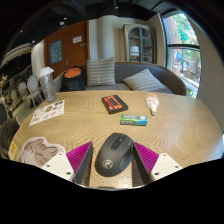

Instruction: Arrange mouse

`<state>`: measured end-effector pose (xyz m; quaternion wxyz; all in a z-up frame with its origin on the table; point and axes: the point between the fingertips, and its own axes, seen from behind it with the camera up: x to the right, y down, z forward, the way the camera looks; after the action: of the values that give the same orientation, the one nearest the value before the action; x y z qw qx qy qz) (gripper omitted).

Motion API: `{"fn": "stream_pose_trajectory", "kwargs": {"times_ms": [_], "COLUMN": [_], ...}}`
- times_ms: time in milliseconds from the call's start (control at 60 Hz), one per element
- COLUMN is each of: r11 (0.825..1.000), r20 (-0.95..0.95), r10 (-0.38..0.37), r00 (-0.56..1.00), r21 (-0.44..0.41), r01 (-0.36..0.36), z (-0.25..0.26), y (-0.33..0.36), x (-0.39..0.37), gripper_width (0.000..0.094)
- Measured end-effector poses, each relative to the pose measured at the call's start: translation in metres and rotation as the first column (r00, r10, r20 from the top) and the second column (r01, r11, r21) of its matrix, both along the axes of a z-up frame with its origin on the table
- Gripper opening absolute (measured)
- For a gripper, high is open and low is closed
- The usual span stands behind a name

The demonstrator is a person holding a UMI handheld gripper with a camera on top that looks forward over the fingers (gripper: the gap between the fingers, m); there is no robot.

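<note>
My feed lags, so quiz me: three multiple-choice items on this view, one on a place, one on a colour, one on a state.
1. Where is the mouse?
A. between the fingers
B. beside the sofa cushion
C. on the leaflet

2. What colour is the mouse?
A. white
B. red
C. dark grey

3. How is the gripper?
A. shut on the mouse
B. open, mouse resting on the table
C. shut on nothing

Key: 1 A, it lies between the two pink pads. 2 C, its shell is dark grey against the pale wood table. 3 B, a gap shows at either side of the mouse.
</note>
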<state>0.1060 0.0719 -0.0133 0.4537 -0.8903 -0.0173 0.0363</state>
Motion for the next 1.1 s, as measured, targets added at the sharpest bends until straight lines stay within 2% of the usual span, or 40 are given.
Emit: {"fn": "stream_pose_trajectory", "kwargs": {"times_ms": [83, 150, 317, 450, 533, 600, 700, 783, 867, 933, 1033, 1067, 1100], "r11": [1.000, 0.999, 0.992, 0.989, 0.986, 0.983, 0.986, 0.994, 0.999, 0.999, 0.999, 1.000, 1.000], "r20": [0.014, 0.062, 0.003, -0.018, 0.009, 0.002, 0.038, 0.023, 0.049, 0.072, 0.090, 0.086, 0.075], "r10": [-0.019, -0.033, -0.123, -0.097, -0.048, -0.031, 0.014, 0.041, 0.017, -0.021, -0.042, -0.025, 0.011], "r00": [1.000, 0.998, 0.992, 0.995, 0.999, 1.000, 0.999, 0.999, 0.999, 0.997, 0.995, 0.996, 0.997], "r21": [-0.008, -0.011, 0.030, 0.113, 0.161, 0.179, 0.163, 0.105, 0.043, 0.025, 0.028, 0.006, -0.001], "r01": [0.019, 0.034, 0.122, 0.098, 0.046, 0.030, -0.020, -0.043, -0.019, 0.019, 0.040, 0.024, -0.010], "z": [-0.004, -0.007, 0.007, 0.051, 0.087, 0.102, 0.090, 0.058, 0.025, 0.009, 0.007, 0.004, 0.005], "y": [0.015, 0.021, 0.023, 0.000, -0.026, -0.048, -0.072, -0.085, -0.098, -0.096, -0.098, -0.101, -0.103], "x": [-0.007, -0.006, -0.002, -0.033, -0.084, -0.127, -0.187, -0.219, -0.224, -0.218, -0.211, -0.214, -0.219], "gripper_width": [0.0766, 0.0538, 0.0372, 0.0356, 0.0357, 0.0355, 0.0368, 0.0376, 0.0377, 0.0394, 0.0463, 0.0489, 0.0556]}}
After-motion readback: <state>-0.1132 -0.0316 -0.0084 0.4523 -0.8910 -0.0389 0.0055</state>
